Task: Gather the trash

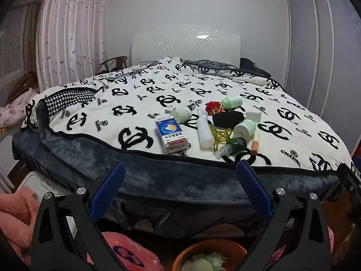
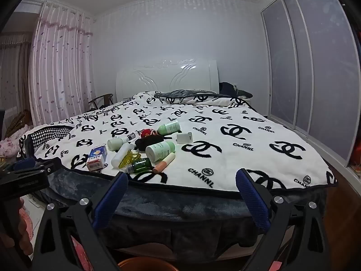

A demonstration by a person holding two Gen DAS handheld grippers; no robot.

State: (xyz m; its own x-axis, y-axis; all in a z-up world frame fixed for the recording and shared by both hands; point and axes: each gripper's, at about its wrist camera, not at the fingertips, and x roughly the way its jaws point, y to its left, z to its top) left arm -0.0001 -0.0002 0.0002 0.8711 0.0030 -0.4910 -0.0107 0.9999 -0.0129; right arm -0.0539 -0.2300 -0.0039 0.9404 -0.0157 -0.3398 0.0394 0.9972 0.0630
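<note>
A bed (image 1: pixel 140 103) with a white, black-patterned blanket holds a cluster of small things near its foot edge. From left to right in that cluster: a blue and white box (image 1: pixel 170 135), a long white tube (image 1: pixel 204 131), a yellow hair clip (image 1: pixel 220 135), a small green bottle (image 1: pixel 232 145) and a peach-coloured stick (image 1: pixel 255 144); behind them lie pale green jars and a black cloth.

The left gripper (image 1: pixel 180 169) and the right gripper (image 2: pixel 181 178) both hover short of the bed's foot edge, jaws spread wide and holding nothing. An orange bin (image 1: pixel 209 256) sits on the floor just below the left gripper.

The first pick is probably the box, the nearest piece left of the cluster. It lies ahead of the left jaws, apart from them. A good approach comes in low, straddling its narrow sides.
</note>
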